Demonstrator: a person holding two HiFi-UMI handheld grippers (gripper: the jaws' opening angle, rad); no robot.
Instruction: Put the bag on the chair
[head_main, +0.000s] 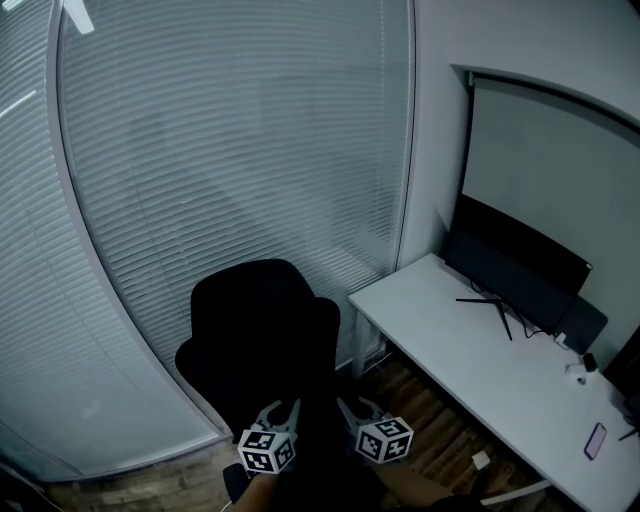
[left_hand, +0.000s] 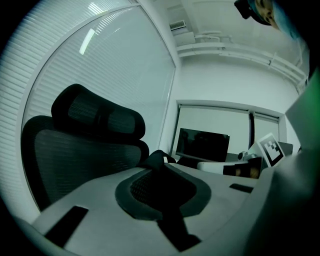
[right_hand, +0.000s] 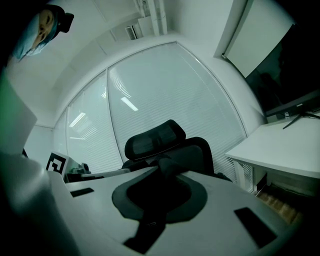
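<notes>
Our left gripper (head_main: 283, 412) and right gripper (head_main: 358, 410) both pinch the bag (left_hand: 158, 161) to share its weight. The chair (head_main: 262, 320) stands just beyond.

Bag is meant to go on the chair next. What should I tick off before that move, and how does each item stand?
1. Left gripper shut on the bag: ok, dark fabric pinched between the jaws.
2. Right gripper shut on the bag: ok, same.
3. Chair ahead of both grippers: ok.
4. Chair free of other things: cannot tell, too dark.
5. Desk out of the path: ok, it stands off to the right.
</notes>
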